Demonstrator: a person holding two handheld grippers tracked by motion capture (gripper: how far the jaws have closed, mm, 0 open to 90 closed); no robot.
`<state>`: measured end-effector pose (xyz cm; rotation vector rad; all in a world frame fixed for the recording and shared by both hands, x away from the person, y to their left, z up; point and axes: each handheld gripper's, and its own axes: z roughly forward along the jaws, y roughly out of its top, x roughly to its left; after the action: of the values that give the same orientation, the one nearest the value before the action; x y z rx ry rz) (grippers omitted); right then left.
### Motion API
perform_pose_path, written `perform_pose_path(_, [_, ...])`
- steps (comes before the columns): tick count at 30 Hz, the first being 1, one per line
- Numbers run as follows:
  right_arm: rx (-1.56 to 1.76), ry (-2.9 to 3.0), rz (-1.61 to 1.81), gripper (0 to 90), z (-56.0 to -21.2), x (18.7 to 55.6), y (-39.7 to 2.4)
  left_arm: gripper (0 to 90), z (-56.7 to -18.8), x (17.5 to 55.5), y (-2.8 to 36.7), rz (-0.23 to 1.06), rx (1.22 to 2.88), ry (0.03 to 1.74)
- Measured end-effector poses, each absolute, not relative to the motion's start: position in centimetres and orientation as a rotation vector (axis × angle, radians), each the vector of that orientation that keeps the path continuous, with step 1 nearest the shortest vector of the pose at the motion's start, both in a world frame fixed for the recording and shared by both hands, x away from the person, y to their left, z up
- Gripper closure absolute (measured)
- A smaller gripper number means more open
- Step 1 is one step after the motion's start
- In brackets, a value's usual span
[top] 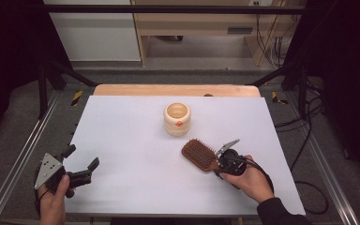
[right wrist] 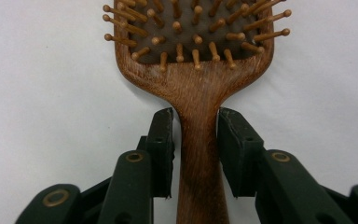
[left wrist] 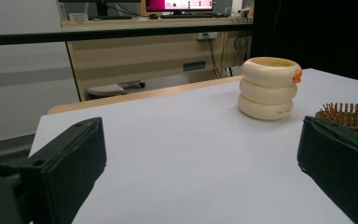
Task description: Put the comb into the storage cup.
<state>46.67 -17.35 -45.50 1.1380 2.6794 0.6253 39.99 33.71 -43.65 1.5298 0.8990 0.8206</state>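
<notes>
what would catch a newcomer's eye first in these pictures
Most striking is the brown wooden paddle hairbrush lying bristles up on the white table, right of centre, with the right gripper set around its handle, jaws on either side. Behind it, near the table's middle, stands a cream ring-stacked cup with a small orange knob. The left gripper hovers open at the near left edge, holding nothing.

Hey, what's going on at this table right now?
A person holds a gripper in each hand. The right gripper has its jaws around the handle of a wooden hairbrush that lies bristles-up on the white table, apparently pressing on it. The left gripper hangs open near the table's edge with nothing between its jaws. A cream ringed cup stands behind the brush.
</notes>
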Motion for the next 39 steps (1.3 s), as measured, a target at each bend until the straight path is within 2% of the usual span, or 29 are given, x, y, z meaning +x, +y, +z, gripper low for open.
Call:
perform_pose_path(11, [1.127,2.673,0.569,71.4,-45.5,46.5,-16.8,1.4,-43.6,40.0,33.6,0.821,1.534,0.897])
perform_pose_path(24, [1.141,2.672,0.561,72.6,-45.4,46.5,-16.6,1.4,-43.6,40.0,33.7,0.822,1.528,0.901])
perform_pose_path(36, [1.106,2.541,0.745,72.6,-44.1,45.0,-16.8,1.5,-43.6,39.8,33.2,0.795,1.533,0.901])
perform_pose_path(39, [1.082,2.474,0.811,72.6,-43.5,44.5,-16.7,2.3,-43.2,39.7,32.3,0.737,1.495,0.945])
